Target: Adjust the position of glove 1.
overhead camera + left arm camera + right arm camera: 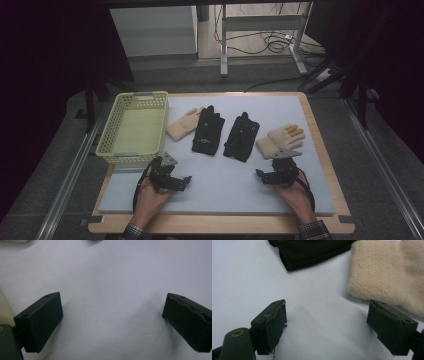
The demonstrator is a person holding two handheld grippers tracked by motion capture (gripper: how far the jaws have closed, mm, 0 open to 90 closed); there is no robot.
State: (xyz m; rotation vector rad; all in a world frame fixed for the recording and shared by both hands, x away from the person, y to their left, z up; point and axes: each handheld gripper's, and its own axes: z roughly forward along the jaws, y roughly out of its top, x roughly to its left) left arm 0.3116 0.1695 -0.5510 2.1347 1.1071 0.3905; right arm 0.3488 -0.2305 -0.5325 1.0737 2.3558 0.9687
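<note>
Four gloves lie in a row across the white mat (220, 175): a beige glove (183, 123) at the left, two black gloves (207, 130) (242, 136) in the middle, and a second beige glove (280, 139) at the right. My left gripper (176, 181) rests open on the mat below the basket, nothing between its jaws (112, 315). My right gripper (266, 176) is open just in front of the right beige glove's cuff (387, 275), which lies beyond its right jaw. The cuff of a black glove (309, 252) lies farther ahead.
A pale yellow plastic basket (116, 115) stands at the mat's left rear, with nothing in it. The mat sits on a wooden table (330, 165). Metal rails run along both sides of the table, and a desk frame with cables stands beyond.
</note>
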